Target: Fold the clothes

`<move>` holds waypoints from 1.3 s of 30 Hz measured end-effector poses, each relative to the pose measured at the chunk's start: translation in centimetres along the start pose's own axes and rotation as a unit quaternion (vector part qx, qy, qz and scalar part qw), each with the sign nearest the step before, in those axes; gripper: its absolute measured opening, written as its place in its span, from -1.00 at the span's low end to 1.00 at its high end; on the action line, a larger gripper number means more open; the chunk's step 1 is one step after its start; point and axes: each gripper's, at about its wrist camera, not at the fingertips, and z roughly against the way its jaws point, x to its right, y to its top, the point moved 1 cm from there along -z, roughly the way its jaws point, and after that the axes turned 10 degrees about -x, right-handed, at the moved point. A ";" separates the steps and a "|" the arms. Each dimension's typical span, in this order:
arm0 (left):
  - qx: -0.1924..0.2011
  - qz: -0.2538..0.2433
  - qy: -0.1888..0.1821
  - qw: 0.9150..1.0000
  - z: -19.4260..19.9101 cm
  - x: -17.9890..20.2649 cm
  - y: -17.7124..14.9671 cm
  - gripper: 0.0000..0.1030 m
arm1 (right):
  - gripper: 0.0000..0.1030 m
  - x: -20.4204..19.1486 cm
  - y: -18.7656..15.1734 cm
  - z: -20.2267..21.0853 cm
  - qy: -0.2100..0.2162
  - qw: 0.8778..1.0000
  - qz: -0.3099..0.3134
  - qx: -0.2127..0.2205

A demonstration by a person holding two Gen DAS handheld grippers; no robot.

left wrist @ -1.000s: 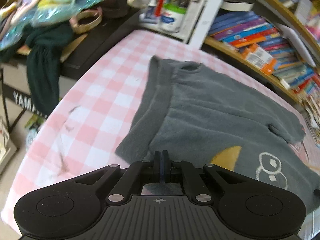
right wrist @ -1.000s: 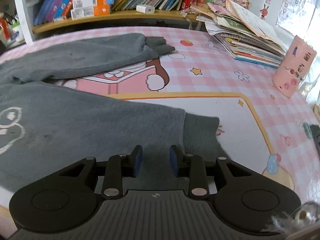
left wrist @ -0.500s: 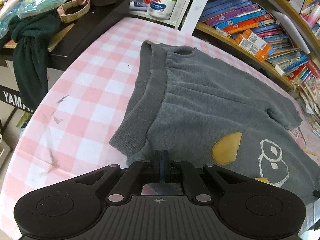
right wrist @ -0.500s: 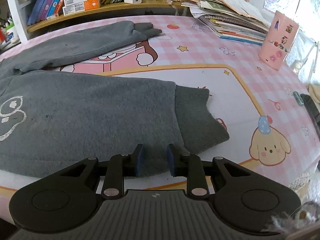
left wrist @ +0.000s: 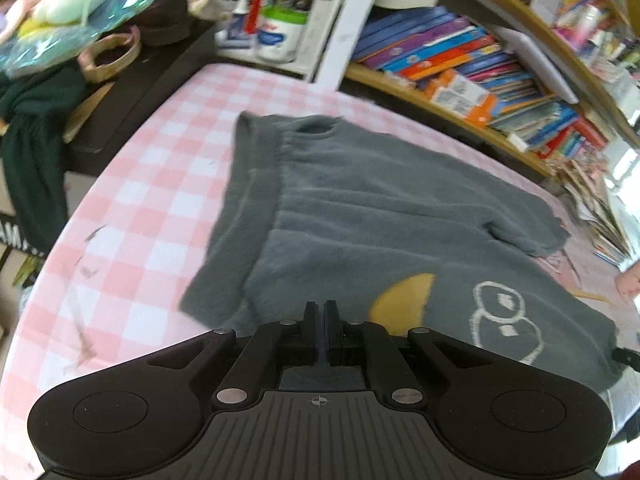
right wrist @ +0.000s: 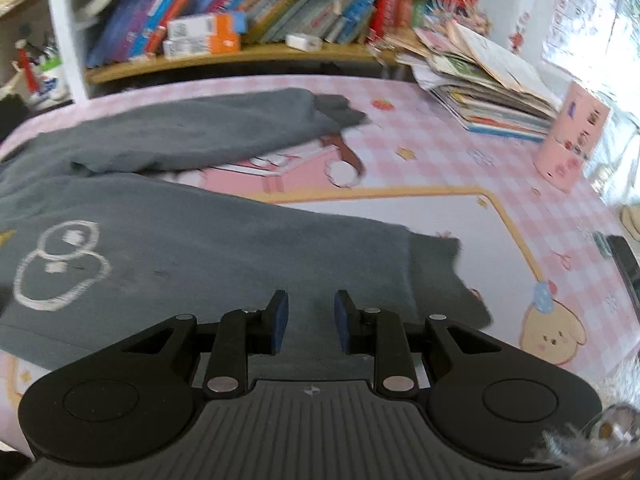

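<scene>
sweater [left wrist: 380, 216] on tablecloth [left wrist: 132, 216] (bookshelf [left wrist: 472, 60] behind)

the left wrist camera sits low behind the left gripper [left wrist: 320, 312], just above the near edge of the table [left wrist: 132, 200], facing across its pink-checked cover toward the far left corner, where a white shelf post [left wrist: 344, 20] and book rows rise. the right wrist camera rides behind the right gripper [right wrist: 308, 308], just as low and close, looking across the table [right wrist: 460, 152] toward the far edge, its bookshelf [right wrist: 240, 56], and a paper stack at the far right. both views share the grey sweater [left wrist: 380, 216], seen again here [right wrist: 200, 248], its white looped figure [left wrist: 504, 328] showing in each [right wrist: 60, 268], and both catch the bookshelf along the far edge.
</scene>
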 end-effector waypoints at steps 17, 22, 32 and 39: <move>-0.024 -0.085 -0.030 0.996 -0.5 3.3 -2.5 -0.46 | -0.51 -4.1 -2.9 1.9 0.031 0.999 0.021 -0.019; -0.037 -0.089 -0.045 0.994 -0.8 3.7 -3.3 -0.38 | -0.46 -4.8 -3.5 2.3 0.030 0.999 0.032 -0.024; -0.040 -0.102 -0.049 0.993 -0.7 4.9 -3.2 -0.01 | -0.38 -5.3 -3.7 2.7 0.031 0.998 0.042 -0.026; -0.047 -0.111 -0.039 0.992 -1.2 5.8 -2.9 0.10 | -0.27 -5.5 -2.8 2.1 0.045 0.998 0.049 -0.023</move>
